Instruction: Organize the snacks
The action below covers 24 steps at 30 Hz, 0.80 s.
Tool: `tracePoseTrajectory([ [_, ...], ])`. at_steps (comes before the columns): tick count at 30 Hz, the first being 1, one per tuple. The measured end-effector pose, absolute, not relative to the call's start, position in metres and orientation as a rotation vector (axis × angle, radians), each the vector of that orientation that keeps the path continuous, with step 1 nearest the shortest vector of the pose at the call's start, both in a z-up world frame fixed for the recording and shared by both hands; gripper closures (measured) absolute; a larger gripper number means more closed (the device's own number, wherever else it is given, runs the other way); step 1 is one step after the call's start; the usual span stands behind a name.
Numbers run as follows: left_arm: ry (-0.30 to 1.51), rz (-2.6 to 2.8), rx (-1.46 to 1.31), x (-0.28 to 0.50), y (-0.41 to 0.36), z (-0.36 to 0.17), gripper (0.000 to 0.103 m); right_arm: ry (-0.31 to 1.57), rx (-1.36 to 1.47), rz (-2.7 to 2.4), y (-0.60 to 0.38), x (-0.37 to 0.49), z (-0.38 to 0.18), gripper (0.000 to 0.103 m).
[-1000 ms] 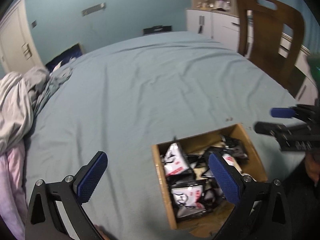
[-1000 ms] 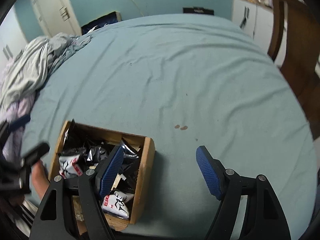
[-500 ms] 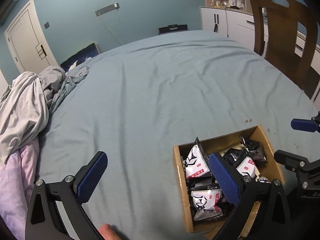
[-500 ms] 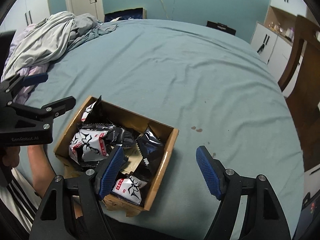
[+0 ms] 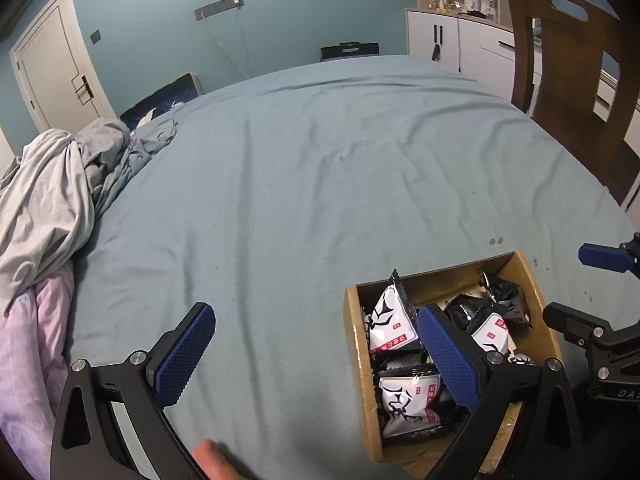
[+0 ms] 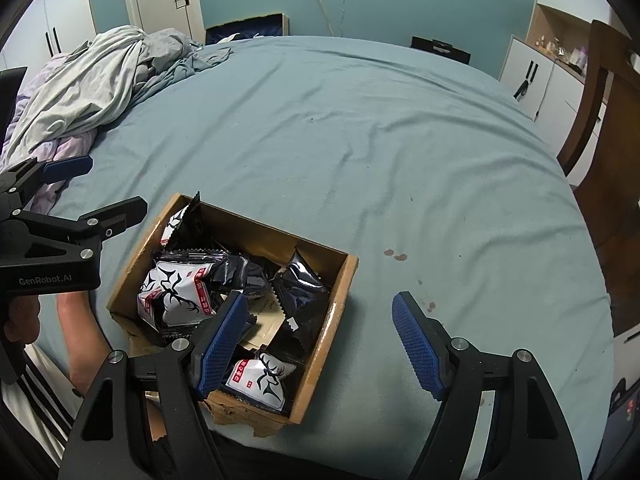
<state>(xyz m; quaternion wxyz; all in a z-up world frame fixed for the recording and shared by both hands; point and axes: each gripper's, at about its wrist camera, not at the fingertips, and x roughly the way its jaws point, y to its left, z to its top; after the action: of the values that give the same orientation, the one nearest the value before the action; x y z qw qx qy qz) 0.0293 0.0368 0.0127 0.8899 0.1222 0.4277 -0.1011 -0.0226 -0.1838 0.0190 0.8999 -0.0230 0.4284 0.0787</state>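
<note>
A brown cardboard box (image 5: 354, 344) (image 6: 340, 308) sits near the front edge of a blue-sheeted bed, filled with several black and white snack packets (image 5: 390, 320) (image 6: 176, 288). My left gripper (image 5: 316, 356) is open and empty, hovering above the sheet with its right finger over the box's left part. My right gripper (image 6: 320, 340) is open and empty, its left finger over the box and its right finger over bare sheet. Each gripper shows in the other's view, the right one (image 5: 592, 280) beside the box's right wall, the left one (image 6: 88, 188) at its left.
The blue sheet (image 5: 320, 168) spreads wide beyond the box. A heap of grey and pink bedding (image 5: 48, 208) (image 6: 92, 80) lies at the left. A wooden chair (image 5: 568, 64) and white cabinets (image 5: 452, 40) stand at the right. Small brown stains (image 6: 394, 255) mark the sheet.
Both cameras rose and pulled back, so the box now sits lower and further in view. Both grippers stayed open and empty. The packets in the box have not moved.
</note>
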Motion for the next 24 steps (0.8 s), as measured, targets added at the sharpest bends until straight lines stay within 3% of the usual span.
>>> tracePoseTrajectory([
  [24, 0.854, -0.284, 0.306, 0.015, 0.02, 0.015, 0.0, 0.902, -0.051, 0.175, -0.188, -0.016, 0.018, 0.029],
])
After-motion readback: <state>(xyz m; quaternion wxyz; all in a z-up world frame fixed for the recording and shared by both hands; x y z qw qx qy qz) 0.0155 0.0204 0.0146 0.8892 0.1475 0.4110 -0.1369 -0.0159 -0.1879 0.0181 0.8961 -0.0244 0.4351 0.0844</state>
